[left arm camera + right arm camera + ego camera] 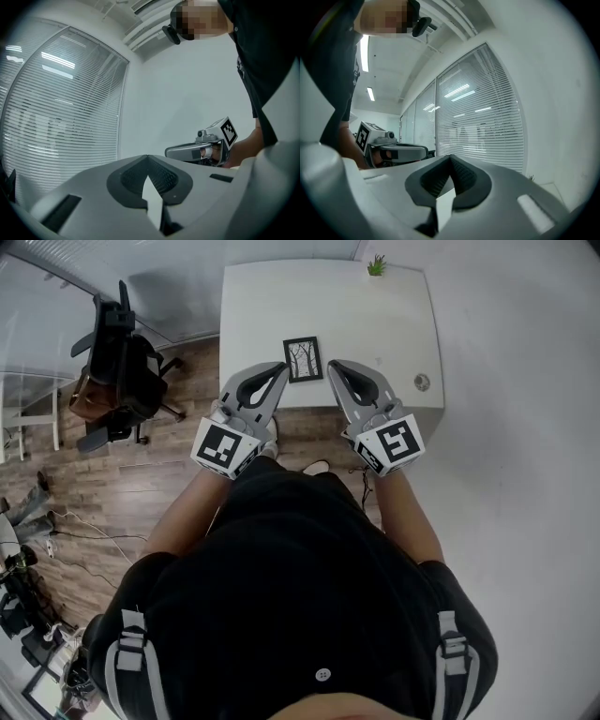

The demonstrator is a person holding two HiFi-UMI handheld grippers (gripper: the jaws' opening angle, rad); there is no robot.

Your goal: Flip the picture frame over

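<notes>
The picture frame (303, 359) has a black border and a drawing of bare trees. It lies picture side up near the front edge of the white table (375, 324). My left gripper (284, 367) hovers just left of it and my right gripper (330, 365) just right of it. Both point level, neither touches the frame, and both are shut with nothing between the tips. In the left gripper view the jaws (149, 162) meet at the tip and the right gripper (201, 150) shows beyond. The right gripper view shows its jaws (451, 159) closed and the left gripper (393, 151) across from them.
A small green plant (376, 265) stands at the table's back edge. A round cable port (422, 382) is near the right front corner. A black office chair (122, 371) stands left of the table on the wood floor. Window blinds (487, 117) fill the far wall.
</notes>
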